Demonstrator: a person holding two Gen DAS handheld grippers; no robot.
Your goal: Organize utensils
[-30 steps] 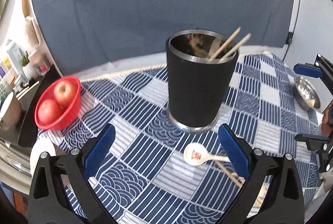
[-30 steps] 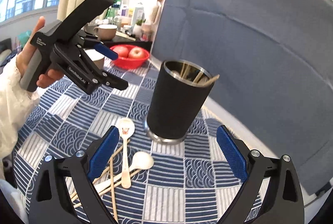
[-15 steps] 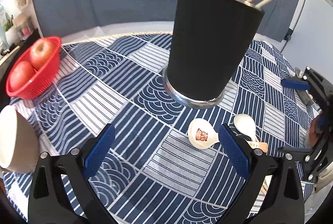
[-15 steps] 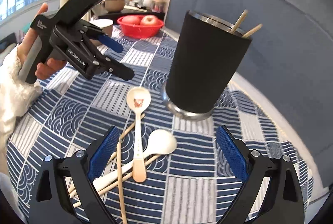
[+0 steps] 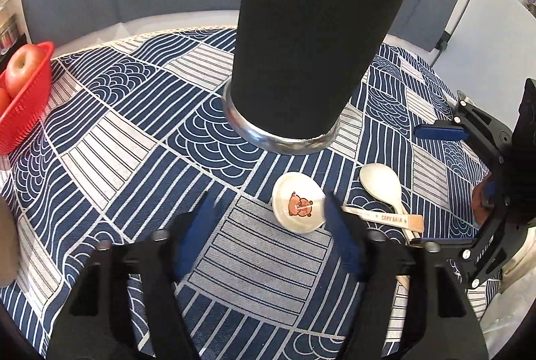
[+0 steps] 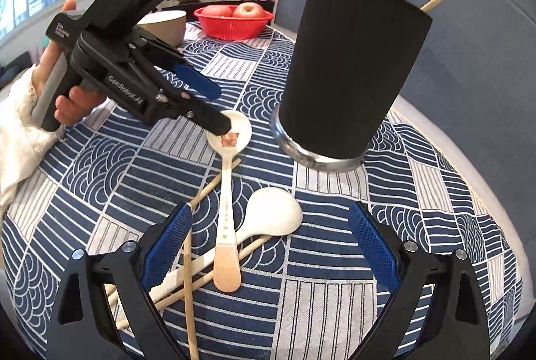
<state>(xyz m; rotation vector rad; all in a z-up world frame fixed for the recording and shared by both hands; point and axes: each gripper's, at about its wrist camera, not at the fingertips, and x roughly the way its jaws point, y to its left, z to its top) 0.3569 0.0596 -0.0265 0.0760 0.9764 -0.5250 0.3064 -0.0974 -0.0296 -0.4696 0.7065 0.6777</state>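
Closing left gripper [image 5: 268, 209] over bear-print spoon [image 5: 298, 206], lying on cloth just before black utensil holder [image 5: 315, 35]; bowl beside right pad, not yet pinched. I'd centre jaws before squeezing. Right gripper [image 6: 268, 246] wide open, empty, above white spoon [image 6: 271, 216] and chopsticks [image 6: 189, 276].

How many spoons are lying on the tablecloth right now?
2: the bear-print spoon lies nearer the black utensil holder; the plain white spoon lies beside it, crossing the loose chopsticks.
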